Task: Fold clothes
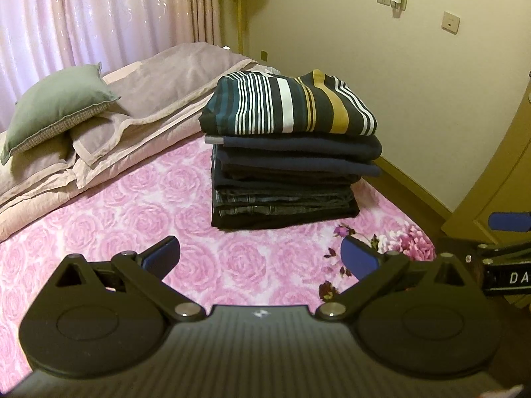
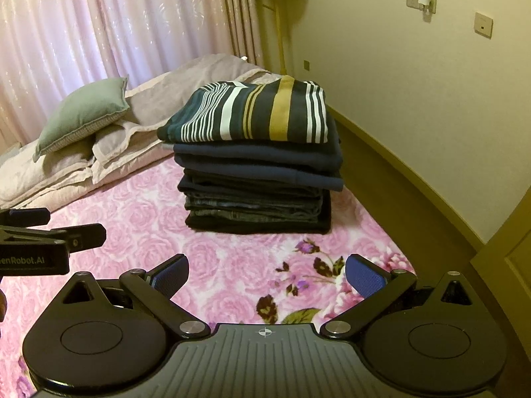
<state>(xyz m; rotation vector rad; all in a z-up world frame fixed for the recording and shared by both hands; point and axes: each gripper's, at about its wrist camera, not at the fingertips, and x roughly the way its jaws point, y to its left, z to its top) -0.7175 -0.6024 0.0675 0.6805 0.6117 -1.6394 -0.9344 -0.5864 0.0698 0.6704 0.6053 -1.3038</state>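
A stack of folded clothes (image 1: 285, 179) stands on the pink rose bedspread (image 1: 132, 205), with a striped navy, white and mustard top (image 1: 288, 106) uppermost over dark navy and denim pieces. It also shows in the right wrist view (image 2: 259, 185), with the striped top (image 2: 252, 112) uppermost. My left gripper (image 1: 260, 258) is open and empty, a short way in front of the stack. My right gripper (image 2: 267, 275) is open and empty, also in front of the stack. Each gripper shows at the edge of the other's view.
A folded mauve quilt (image 1: 159, 93) and a grey-green pillow (image 1: 56, 106) lie at the bed's far side by pink curtains (image 1: 99, 10). A cream wall (image 1: 415, 99) runs along the right, with a wooden door (image 1: 507, 179) near the bed's corner.
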